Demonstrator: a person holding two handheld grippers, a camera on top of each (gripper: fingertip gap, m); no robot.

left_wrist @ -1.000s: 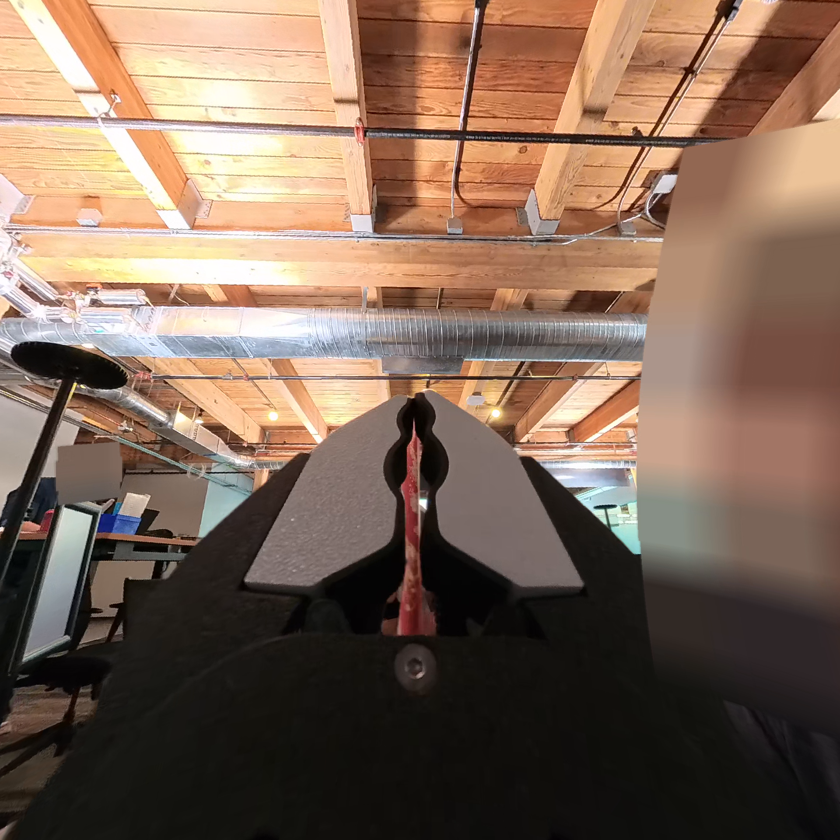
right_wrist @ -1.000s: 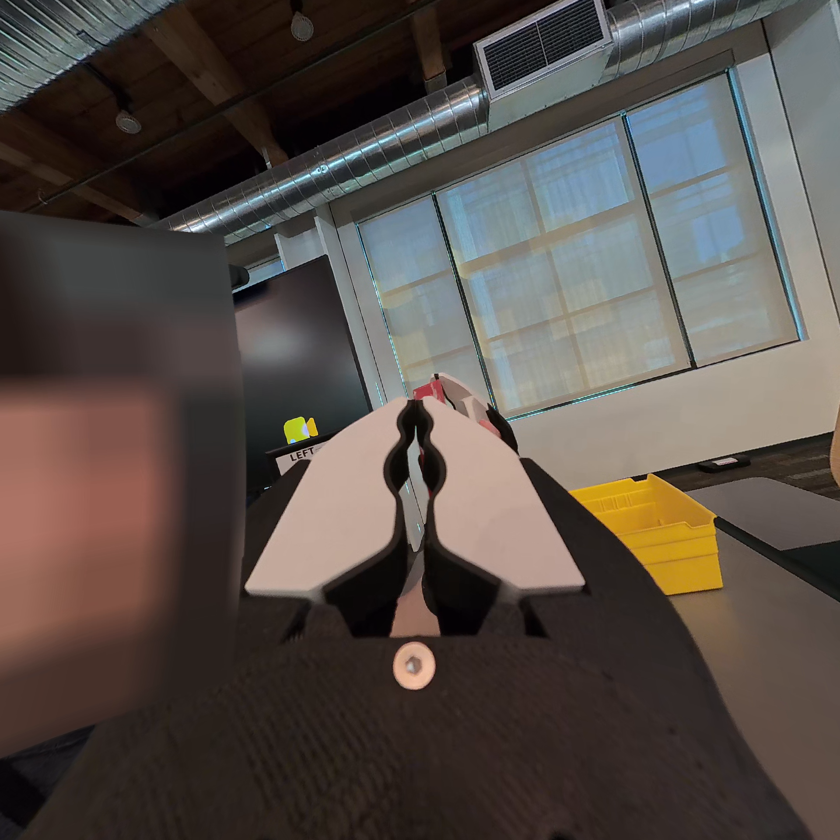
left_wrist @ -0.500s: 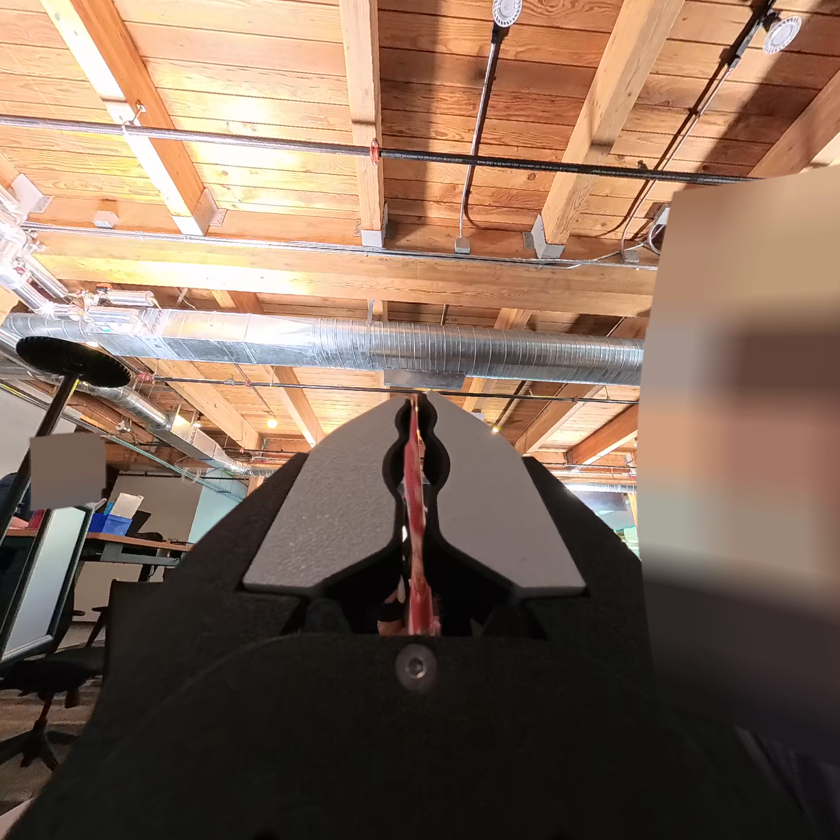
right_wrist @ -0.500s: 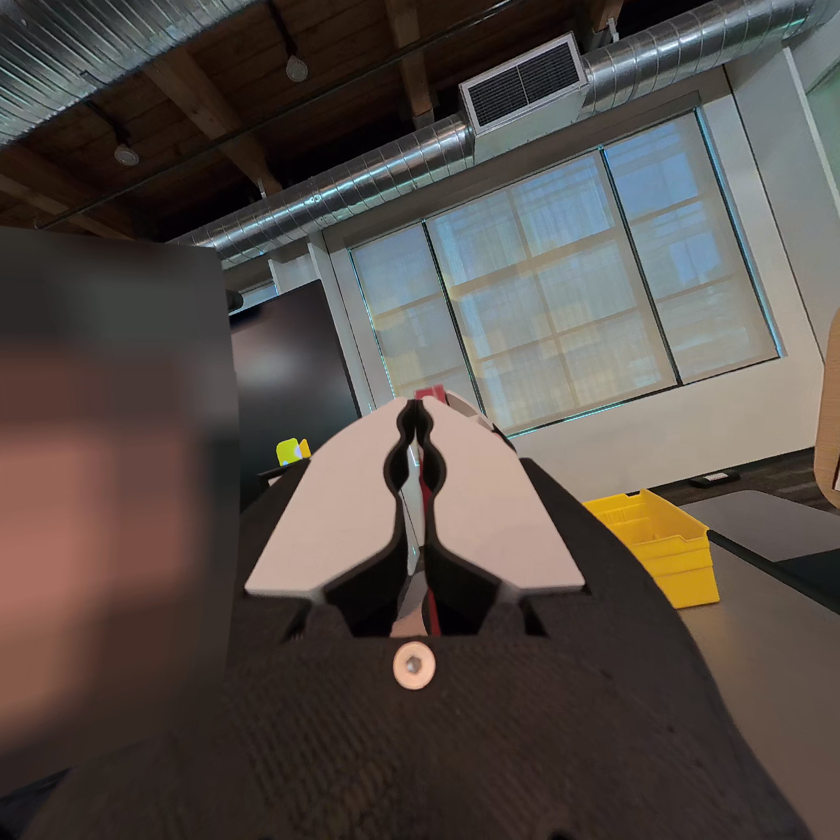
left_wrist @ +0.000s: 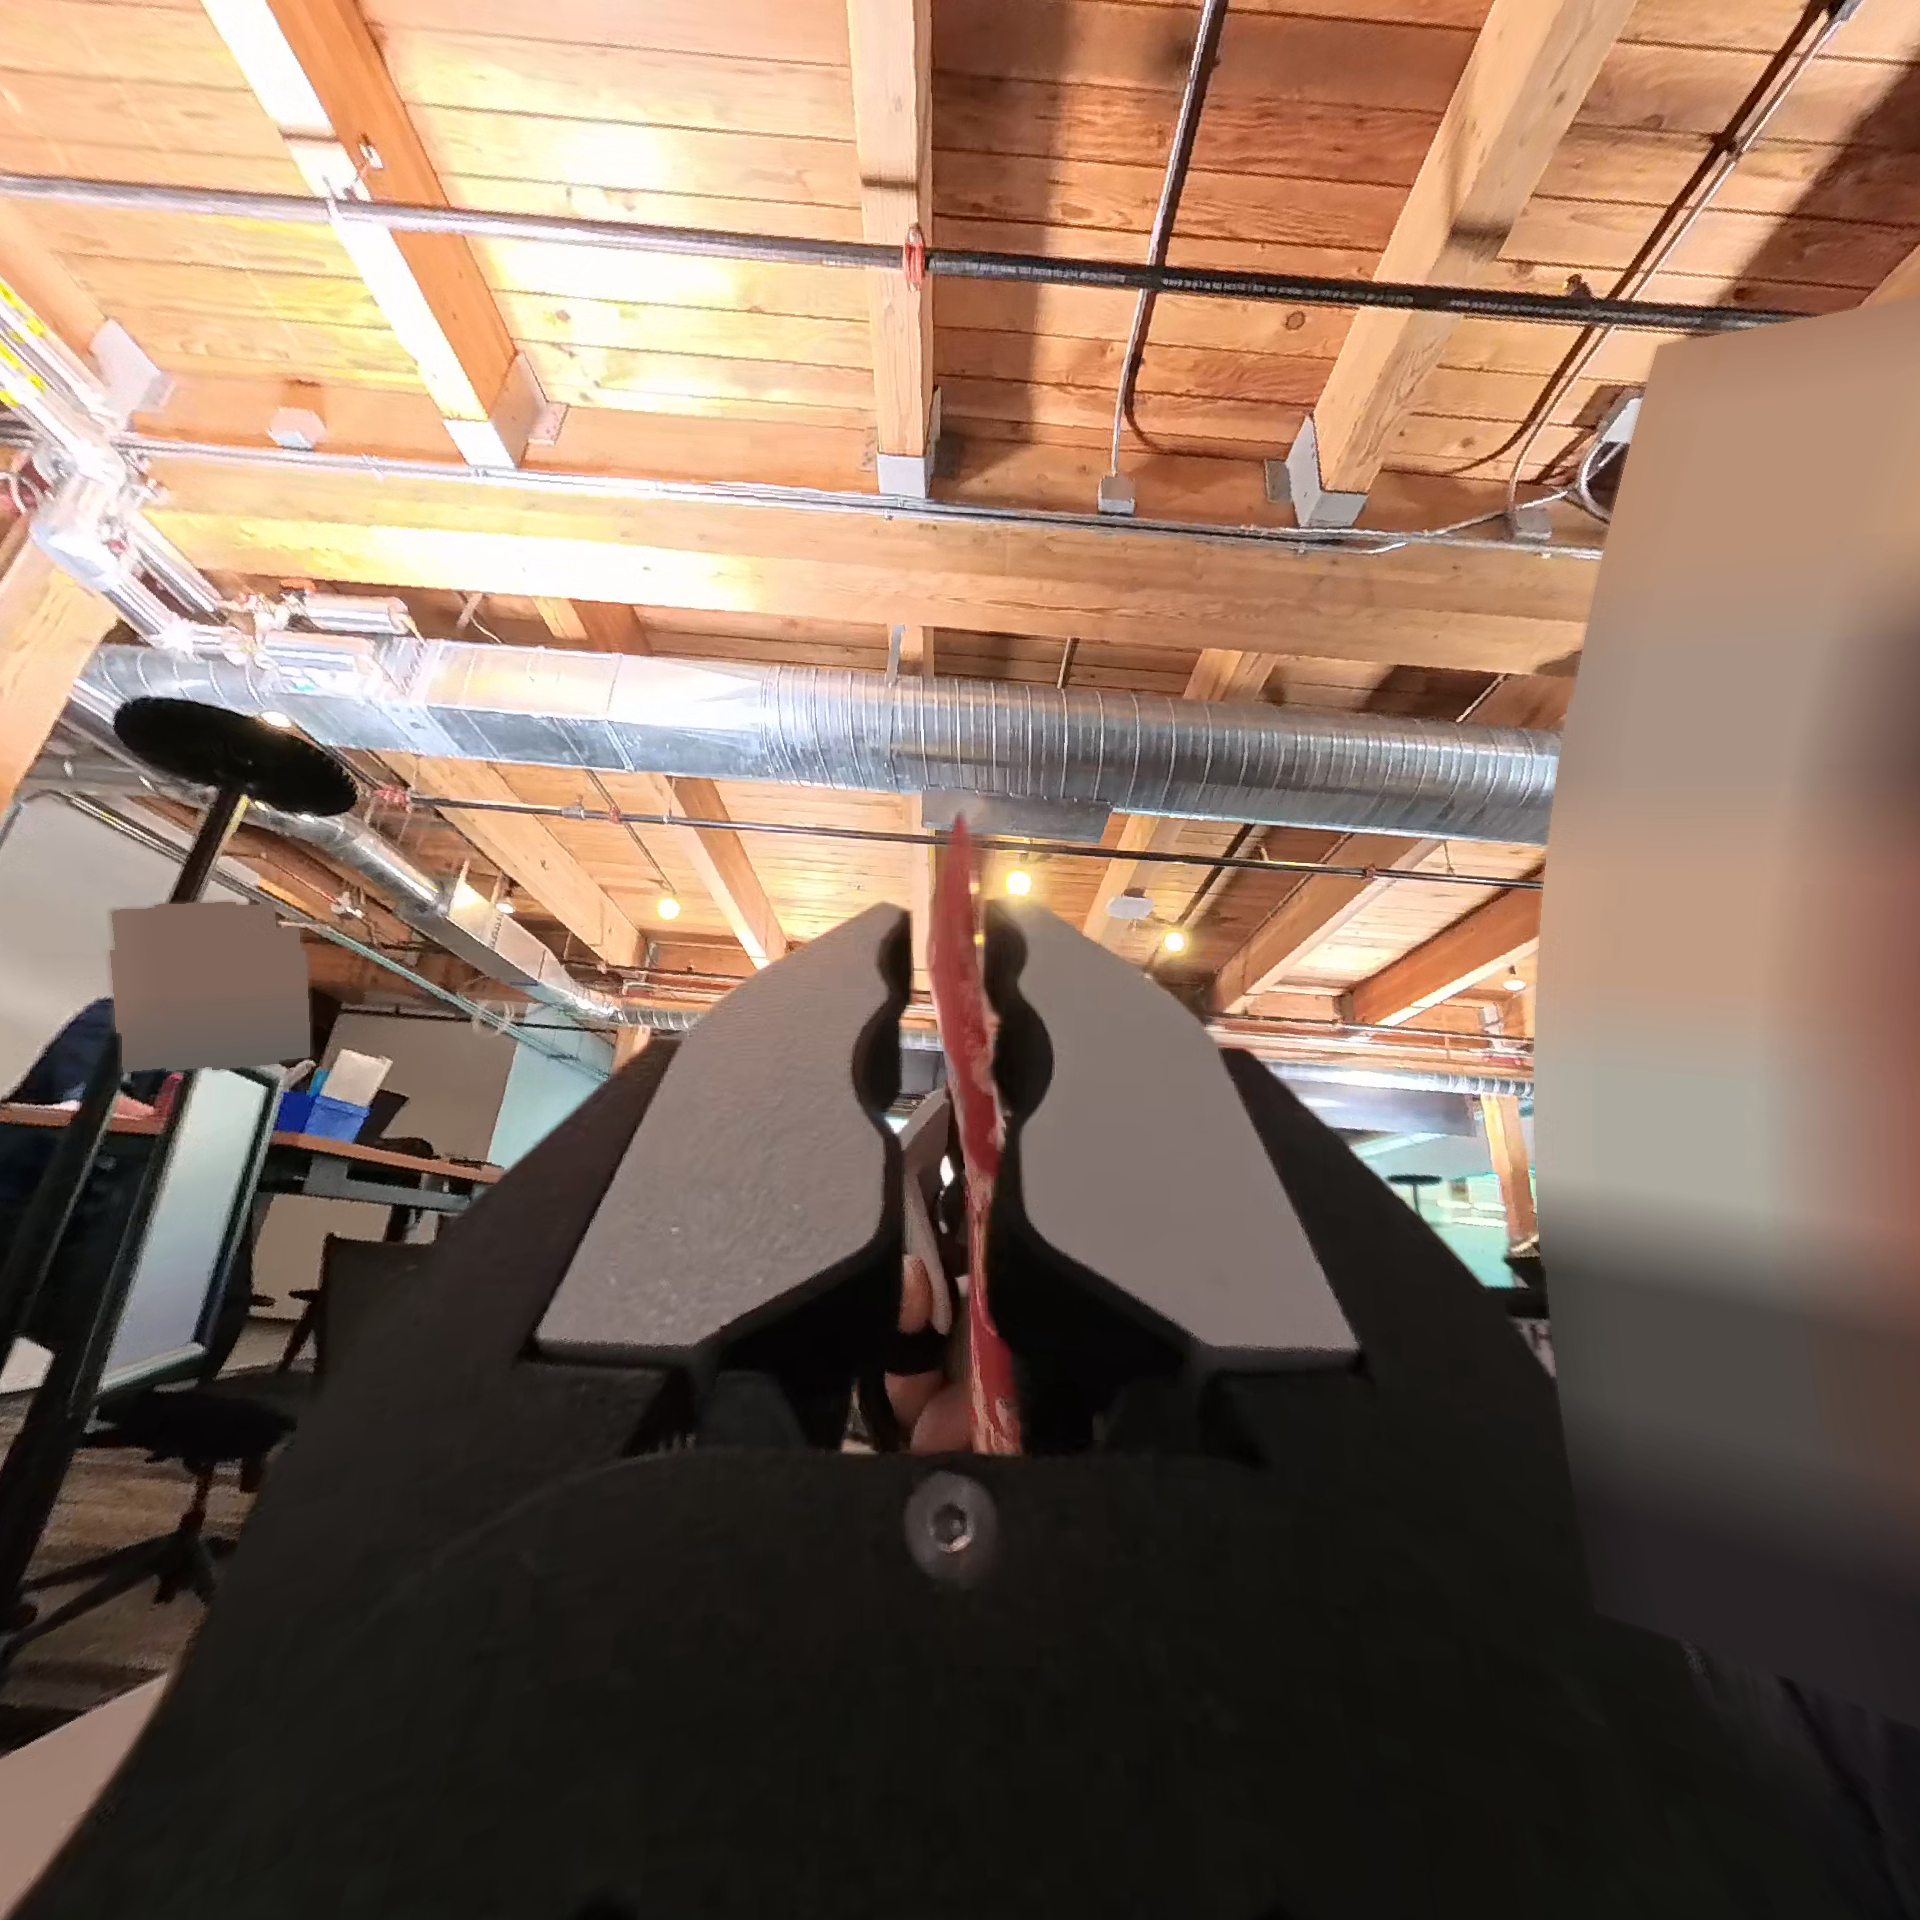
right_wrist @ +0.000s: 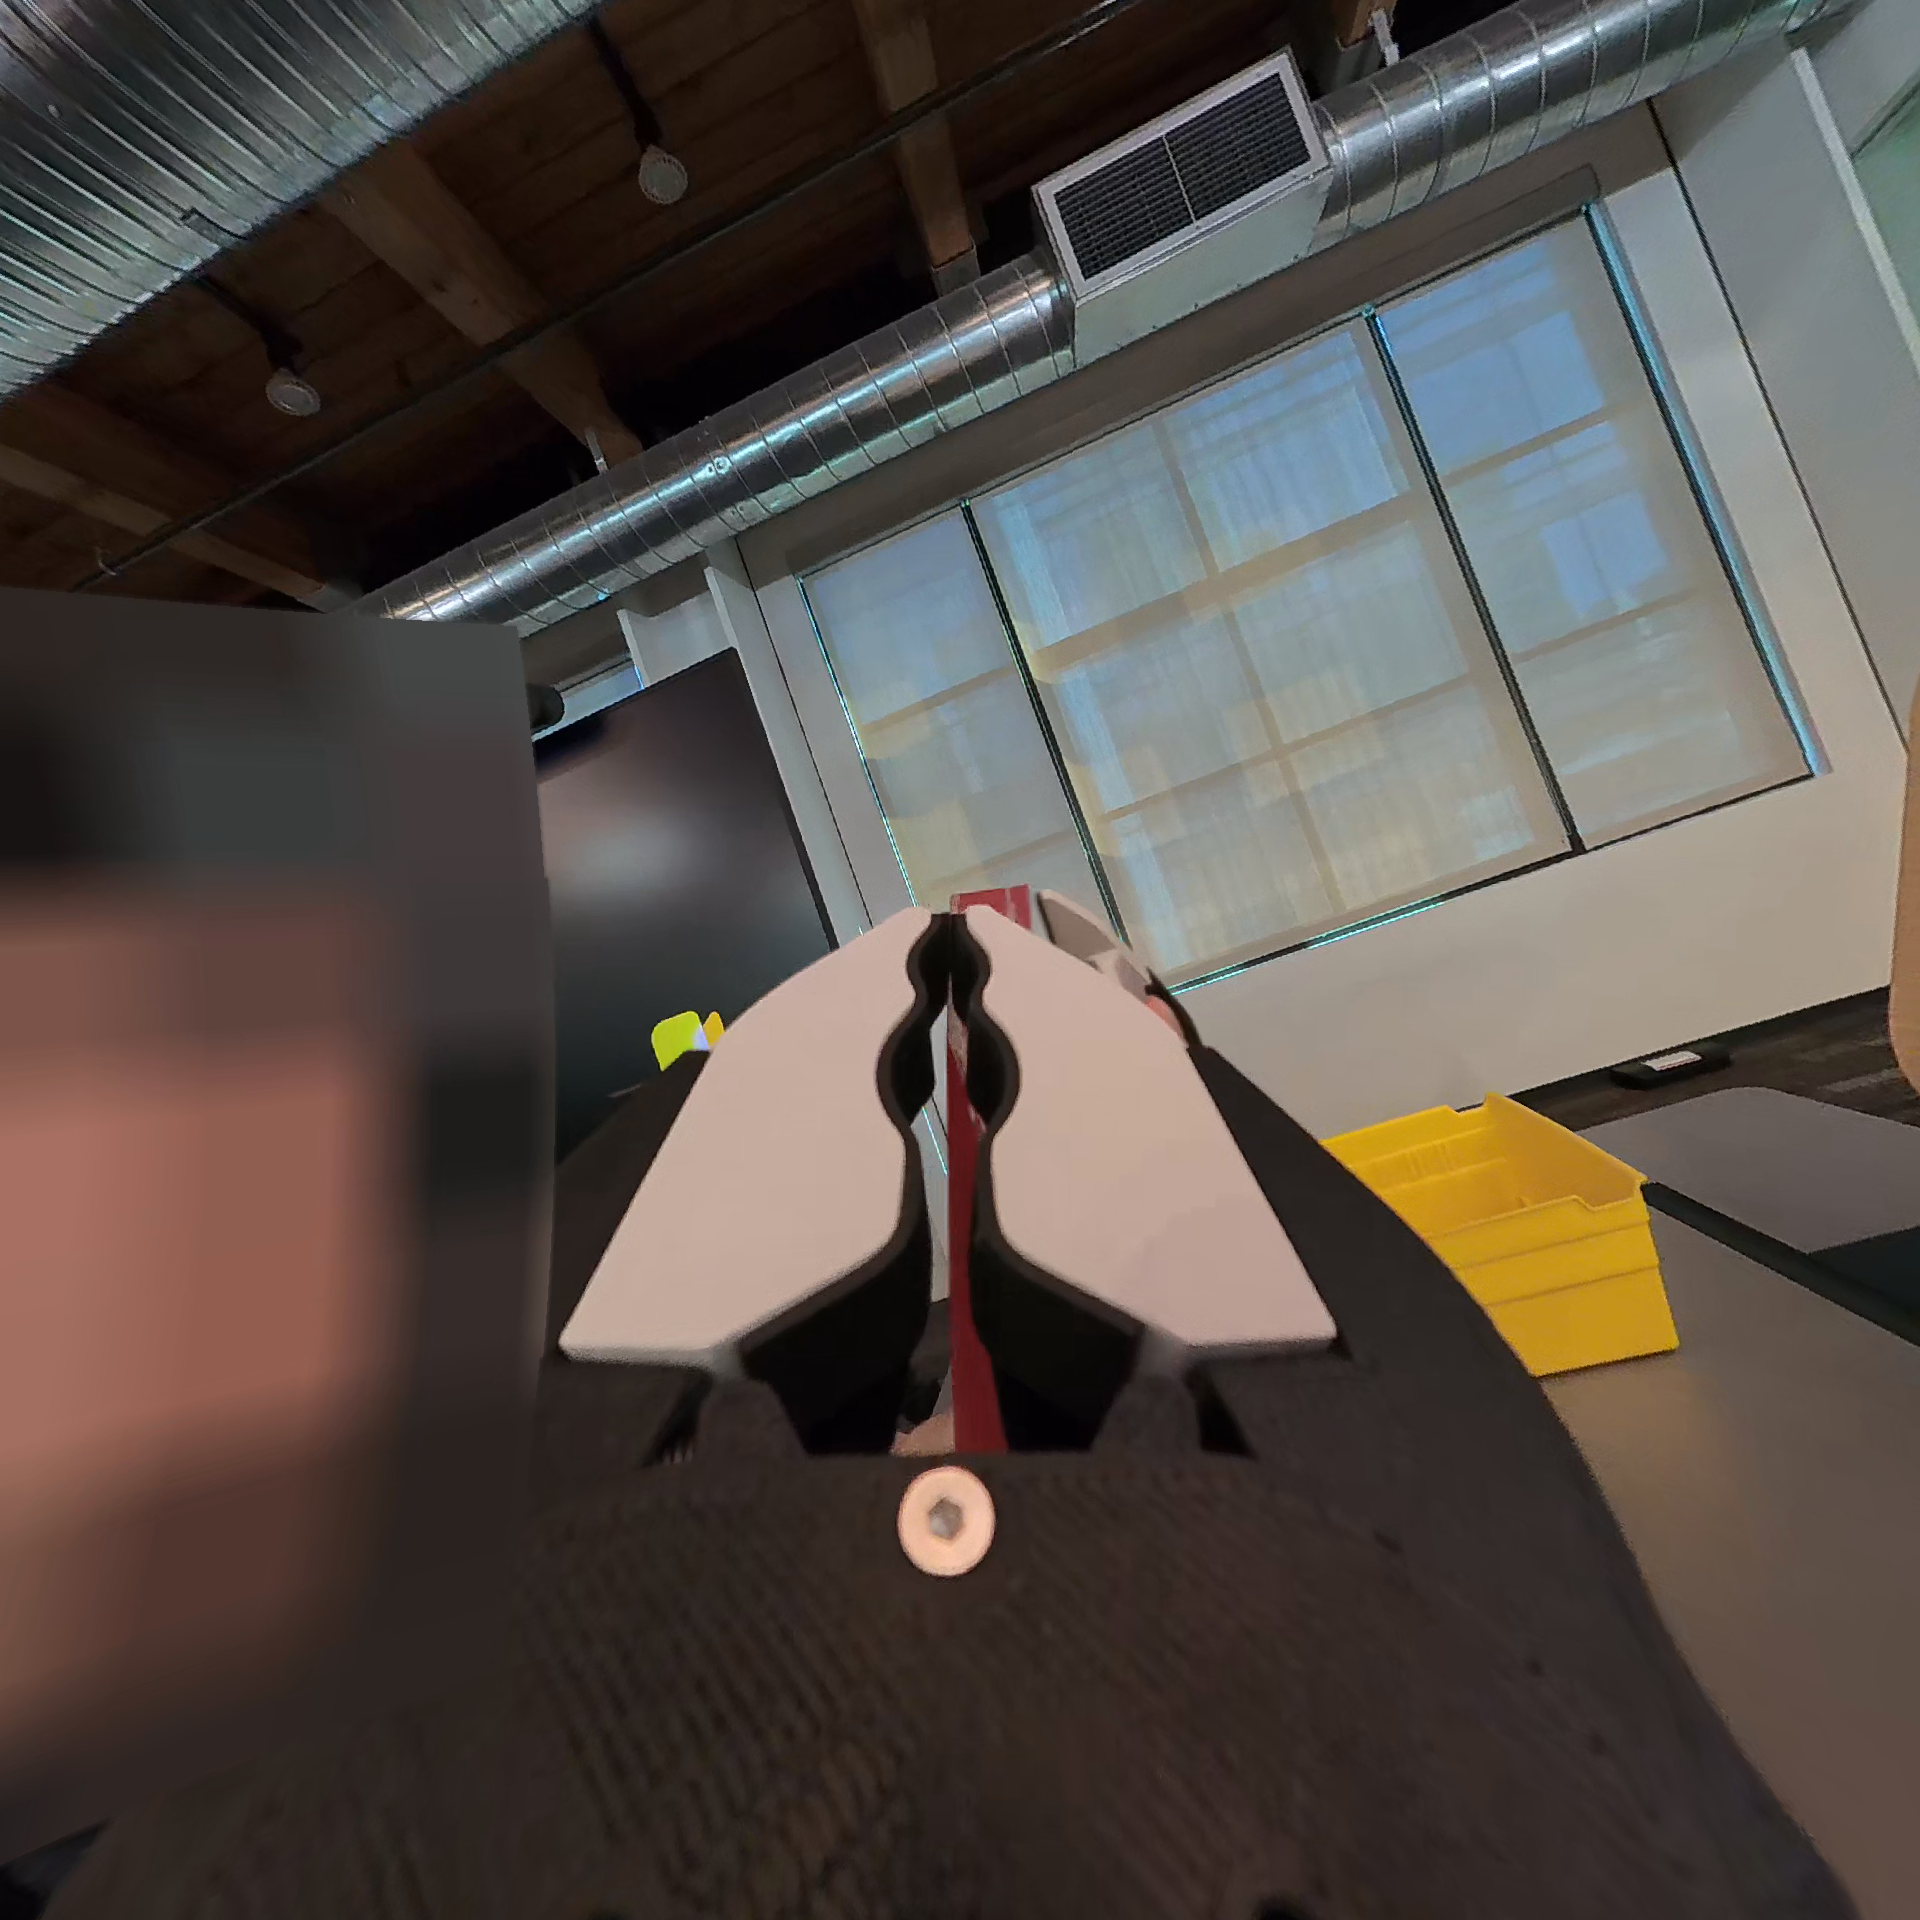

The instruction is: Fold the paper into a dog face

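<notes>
- The left gripper points up toward a wooden ceiling, and its two grey fingers stand a little apart with a visible gap between the tips.
- The red patterned paper sits edge-on in that gap; its top pokes out above the fingertips, and its lower end runs down to the black gripper body.
- The paper lies against the inner edge of the finger on the right of the gap (whether it is actually pinched there, I cannot tell).
- Behind the paper, low in the gap, a bit of skin and a pale grey part show, too hidden to name.
- The right gripper tilts up toward a large window, and its pale fingers meet at the tips, clamped on the paper.
- Here the paper is a thin red strip running down the slot between the fingers, and a small red corner sticks out just beyond the tips.
- To the right of this gripper and lower, a yellow bin rests on a grey surface.
- A silver duct crosses above.
</notes>
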